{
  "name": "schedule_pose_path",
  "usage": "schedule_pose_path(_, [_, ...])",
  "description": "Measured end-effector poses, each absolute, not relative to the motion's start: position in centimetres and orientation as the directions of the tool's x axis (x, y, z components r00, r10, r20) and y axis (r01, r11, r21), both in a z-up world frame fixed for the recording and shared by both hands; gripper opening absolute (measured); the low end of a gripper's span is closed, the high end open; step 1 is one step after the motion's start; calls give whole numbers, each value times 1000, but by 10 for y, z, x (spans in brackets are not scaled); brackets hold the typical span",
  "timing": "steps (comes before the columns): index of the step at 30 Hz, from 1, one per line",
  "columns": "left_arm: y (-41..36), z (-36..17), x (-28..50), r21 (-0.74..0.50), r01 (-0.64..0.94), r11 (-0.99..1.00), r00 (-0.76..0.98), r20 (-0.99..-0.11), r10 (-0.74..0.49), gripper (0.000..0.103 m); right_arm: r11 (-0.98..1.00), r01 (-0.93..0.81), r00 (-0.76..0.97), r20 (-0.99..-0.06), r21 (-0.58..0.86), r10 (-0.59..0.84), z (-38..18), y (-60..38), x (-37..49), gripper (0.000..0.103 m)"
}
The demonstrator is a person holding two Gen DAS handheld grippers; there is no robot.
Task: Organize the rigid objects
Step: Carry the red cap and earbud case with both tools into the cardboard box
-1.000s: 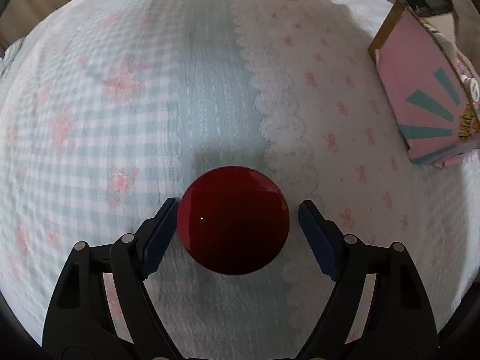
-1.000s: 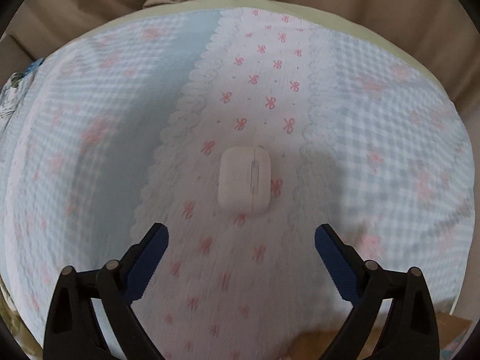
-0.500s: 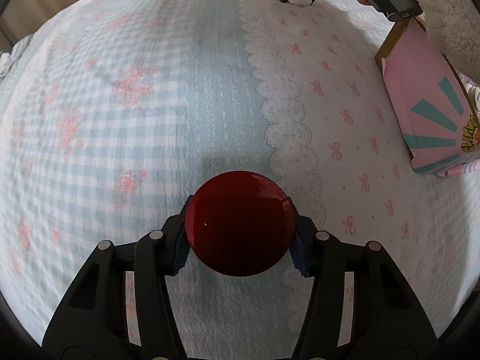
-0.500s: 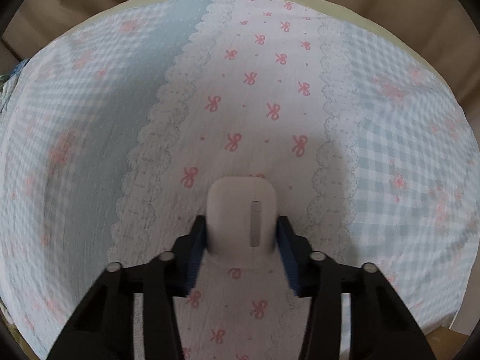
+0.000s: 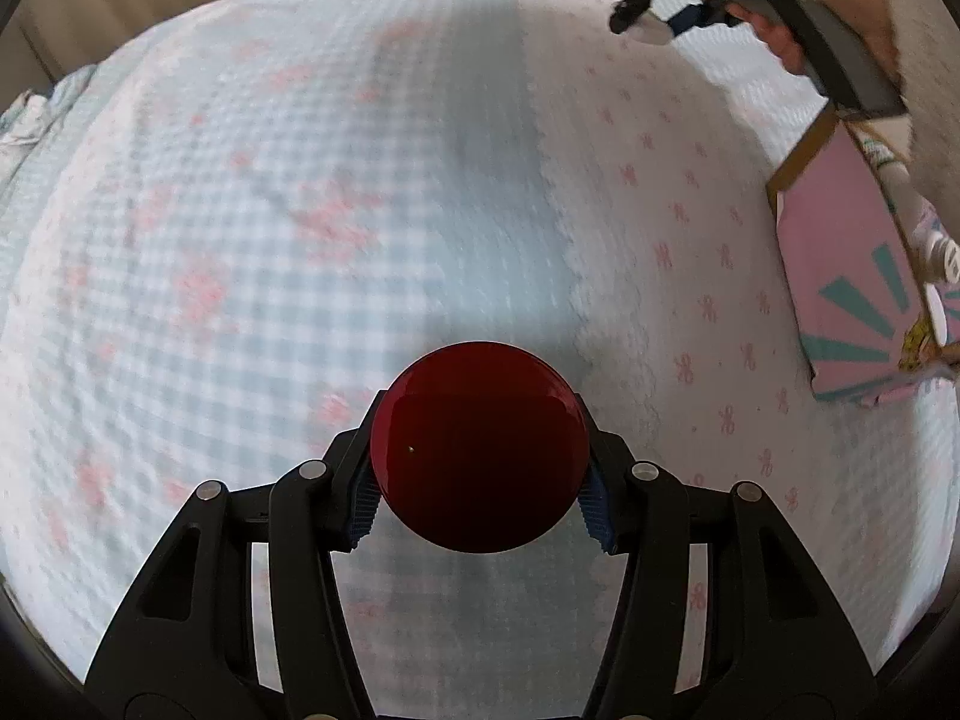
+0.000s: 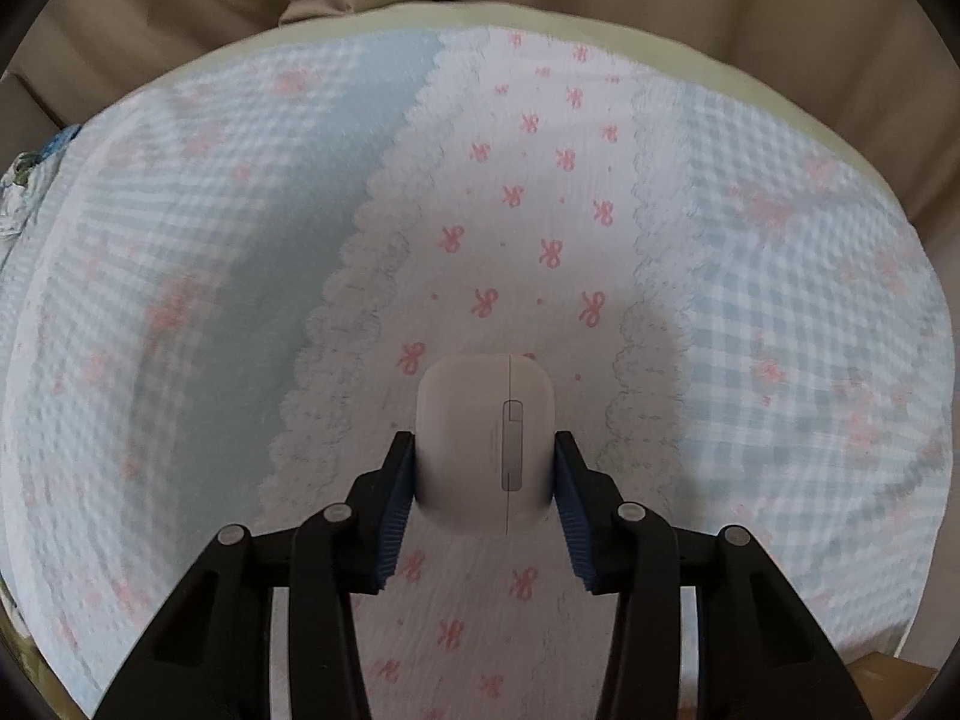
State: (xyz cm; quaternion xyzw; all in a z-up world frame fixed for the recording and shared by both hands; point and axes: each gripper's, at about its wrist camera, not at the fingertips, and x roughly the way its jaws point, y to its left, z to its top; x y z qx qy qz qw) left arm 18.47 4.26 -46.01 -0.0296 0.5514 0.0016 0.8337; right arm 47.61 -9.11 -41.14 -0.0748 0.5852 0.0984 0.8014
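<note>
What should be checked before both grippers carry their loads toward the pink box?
1. Left gripper shut on red ball: ok, pads press both sides.
2. Right gripper shut on white case: ok.
3. Case lid closed: ok, seam looks shut.
4. Ball clear of the bedspread: cannot tell.
5. Pink box in view: ok, at the right edge of the left wrist view.
6. Room inside the box: cannot tell.

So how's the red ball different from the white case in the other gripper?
The red ball is round, dark and glossy; the white case is a matte rounded box with a lid seam. The ball bulges past the left gripper; the case fits the right gripper. Both are clamped between blue pads.
</note>
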Motion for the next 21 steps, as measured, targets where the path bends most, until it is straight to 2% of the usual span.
schedule_pose_path(11, [61, -369, 178, -58, 1, 998, 462, -885, -52, 51, 971, -239, 347, -932, 25, 109, -323, -91, 411, 41])
schedule_pose_path(18, [58, -302, 185, -85, 104, 991, 449, -885, -123, 51, 980, -193, 367, -922, 54, 123, -252, -109, 350, 41])
schedule_pose_path(21, [48, -278, 188, -87, 155, 984, 460, -875, -150, 51, 982, -151, 352, -922, 114, 161, -229, -125, 323, 41])
